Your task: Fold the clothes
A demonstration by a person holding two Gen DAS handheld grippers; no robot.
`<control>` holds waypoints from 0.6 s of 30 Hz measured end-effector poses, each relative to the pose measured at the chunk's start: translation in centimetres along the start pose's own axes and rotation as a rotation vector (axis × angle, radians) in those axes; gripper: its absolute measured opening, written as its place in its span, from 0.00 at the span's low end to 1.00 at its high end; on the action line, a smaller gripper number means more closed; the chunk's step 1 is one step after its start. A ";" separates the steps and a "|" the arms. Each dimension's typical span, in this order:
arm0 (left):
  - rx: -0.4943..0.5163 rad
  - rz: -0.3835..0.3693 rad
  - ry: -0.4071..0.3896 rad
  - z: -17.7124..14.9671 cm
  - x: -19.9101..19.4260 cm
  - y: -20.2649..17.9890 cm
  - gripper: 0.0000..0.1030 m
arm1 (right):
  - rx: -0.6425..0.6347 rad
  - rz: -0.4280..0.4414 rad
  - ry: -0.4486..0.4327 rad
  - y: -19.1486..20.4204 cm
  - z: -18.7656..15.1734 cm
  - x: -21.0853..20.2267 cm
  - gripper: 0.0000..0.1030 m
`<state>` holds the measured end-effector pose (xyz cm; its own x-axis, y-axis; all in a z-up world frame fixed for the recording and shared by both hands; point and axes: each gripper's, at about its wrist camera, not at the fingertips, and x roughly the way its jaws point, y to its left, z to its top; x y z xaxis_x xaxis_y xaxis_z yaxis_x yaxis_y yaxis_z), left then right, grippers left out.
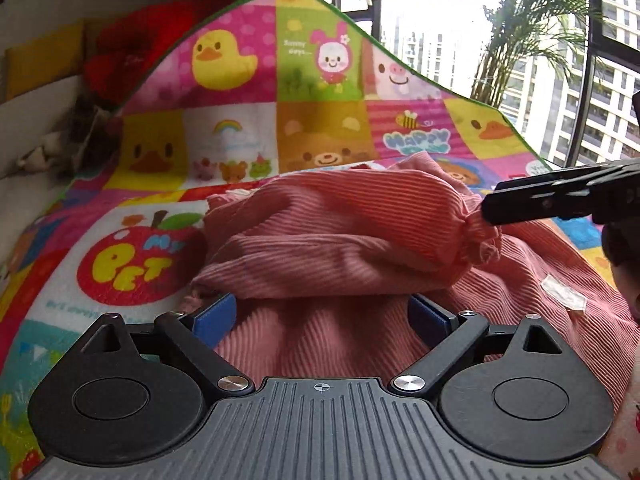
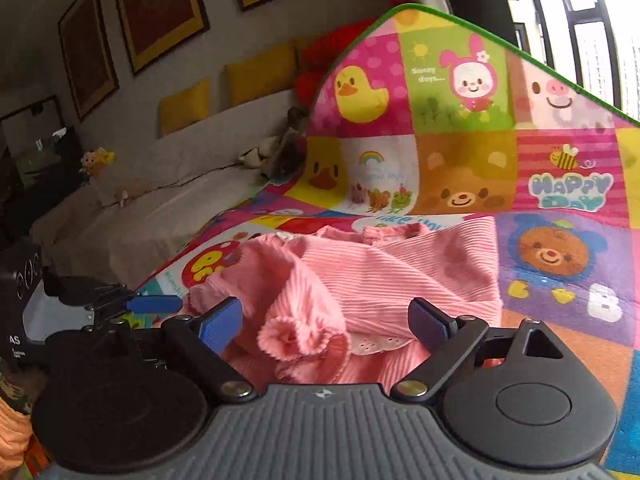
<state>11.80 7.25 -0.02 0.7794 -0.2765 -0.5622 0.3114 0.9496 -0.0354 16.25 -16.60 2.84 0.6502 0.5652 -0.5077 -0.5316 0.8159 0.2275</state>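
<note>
A pink ribbed garment (image 1: 320,240) lies on a colourful cartoon play mat (image 1: 132,256). One sleeve is folded across the body, and its ruffled cuff (image 1: 482,236) sits at the tip of my right gripper (image 1: 490,210), which comes in from the right. My left gripper (image 1: 324,314) is open, jaws wide, low over the garment's near part. In the right wrist view the garment (image 2: 380,276) lies on the mat (image 2: 560,280). My right gripper (image 2: 324,320) is open, with the cuff (image 2: 296,338) between the jaws, not pinched. The left gripper (image 2: 152,304) shows at the left.
The mat's far end curves up against a sofa (image 2: 160,200) with yellow cushions (image 2: 260,68) and a red plush (image 1: 132,56). A large window (image 1: 560,60) with a palm plant is at the right. Framed pictures (image 2: 160,8) hang on the wall.
</note>
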 end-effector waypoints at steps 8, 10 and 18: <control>-0.004 -0.033 0.026 -1.6 -0.5 -1.0 0.95 | -0.086 -0.022 -0.046 2.0 5.1 2.9 0.16; -0.001 -0.035 0.032 -1.6 -0.4 -1.2 0.96 | -0.161 -0.015 -0.181 3.1 8.7 1.0 0.16; 0.006 -0.021 0.060 -1.8 0.1 -1.4 0.97 | -0.141 -0.058 -0.155 -0.1 12.5 1.2 0.16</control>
<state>10.51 6.11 -1.50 0.7384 -0.2871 -0.6102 0.3310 0.9426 -0.0430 23.87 -14.51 12.59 0.7518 0.5386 -0.3804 -0.5543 0.8287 0.0777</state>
